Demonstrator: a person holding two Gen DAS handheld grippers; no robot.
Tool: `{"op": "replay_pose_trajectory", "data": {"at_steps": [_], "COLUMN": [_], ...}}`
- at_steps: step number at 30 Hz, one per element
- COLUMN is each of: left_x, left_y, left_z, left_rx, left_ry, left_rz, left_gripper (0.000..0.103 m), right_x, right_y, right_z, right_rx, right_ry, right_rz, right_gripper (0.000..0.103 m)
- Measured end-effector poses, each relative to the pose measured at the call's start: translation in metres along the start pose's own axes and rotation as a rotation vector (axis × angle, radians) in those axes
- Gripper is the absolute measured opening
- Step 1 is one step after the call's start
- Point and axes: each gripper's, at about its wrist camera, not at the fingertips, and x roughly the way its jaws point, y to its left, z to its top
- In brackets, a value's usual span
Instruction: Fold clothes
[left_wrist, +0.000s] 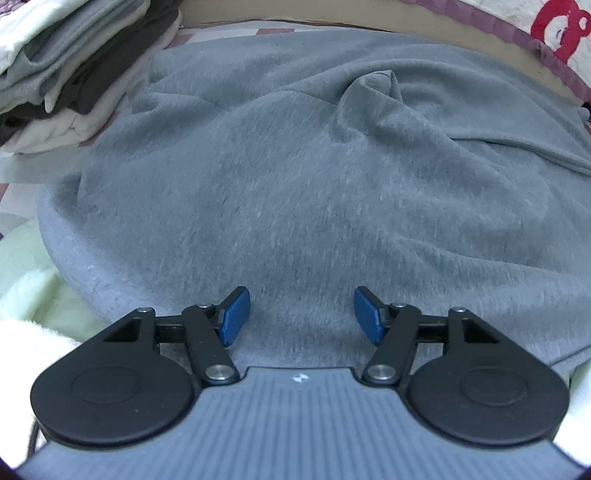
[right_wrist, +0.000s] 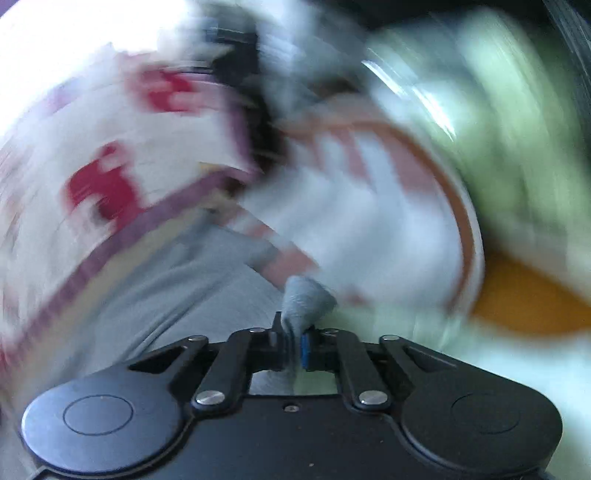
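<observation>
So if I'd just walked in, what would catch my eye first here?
Probably the big grey garment spread rumpled across the bed, filling the left view, with the open left gripper and its blue pads hanging over its near edge. Next, the stack of folded clothes at the far left. In the blurred right view, the right gripper is shut on a pinch of grey cloth.

both wrists near grey garment (left_wrist: 295, 184)
</observation>
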Motion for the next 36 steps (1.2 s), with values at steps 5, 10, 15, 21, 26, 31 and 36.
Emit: {"op": "replay_pose_trajectory", "data": {"at_steps": [5,10,15,21,26,31,36], "left_x": [-0.011,-0.004,-0.008,-0.014,-0.005,-0.005,-0.008], "left_y": [0.021,0.022,0.023,0.026,0.031,0.037,0.019], "left_z": [-0.009,-0.016,-0.005,0.003,-0.001,0.004,0.019], "left_rx": [-0.115,-0.104,-0.096,-0.096,-0.085,-0.085,-0.058], "left_ry": [-0.002,0.028,0.008,-0.014,0.022,0.029,-0.015], "left_rz": [-0.029,-0.031,-0.027,-0.027,-0.018,0.000,-0.030], "left_gripper": [0.062,0.062,0.062,0.062,0.062,0.062,0.062], "right_x": [-0.039,-0.010,-0.014,-0.048,-0.010,-0.004,0.006], "right_y": [0.010,-0.032,-0.008,-0.010,-0.059,-0.033,-0.003], "right_z": [0.018,-0.021,-0.012,0.029,-0.015,-0.001,0.046], "right_rx": [-0.300,-0.263,-0.340,-0.360,-0.220,-0.366,-0.329], "right_ry": [-0.006,0.176,0.129,0.034,0.319,0.306,0.201], "right_rz": [-0.084,-0.212,-0.208,-0.249,-0.340,-0.351,-0.215], "right_gripper": [0.003,0.003,0.003,0.002,0.004,0.037,0.051]}}
